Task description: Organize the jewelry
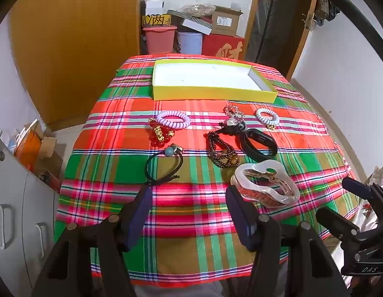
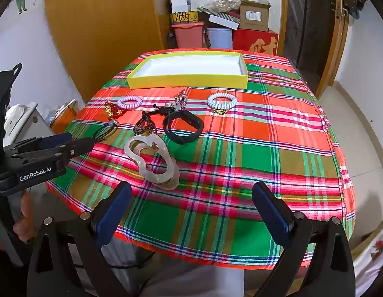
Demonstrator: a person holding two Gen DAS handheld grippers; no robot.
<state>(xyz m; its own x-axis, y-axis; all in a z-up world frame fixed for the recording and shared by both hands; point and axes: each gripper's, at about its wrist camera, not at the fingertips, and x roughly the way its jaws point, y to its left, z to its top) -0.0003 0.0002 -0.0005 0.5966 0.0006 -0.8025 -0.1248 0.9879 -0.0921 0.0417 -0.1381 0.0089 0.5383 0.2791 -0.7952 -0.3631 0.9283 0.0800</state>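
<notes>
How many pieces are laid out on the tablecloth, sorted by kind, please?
Coil bands: 2, lilac and white
Bead bracelets: 2, red-gold and dark brown
Black hair tie: 1
Black wristband: 1
Pearly hair claw: 1
Sparkly charm piece: 1
Total: 8

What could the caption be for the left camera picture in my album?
Open left gripper hovers over a plaid tablecloth before a white wavy hair clip, bracelets and an empty yellow box.
</notes>
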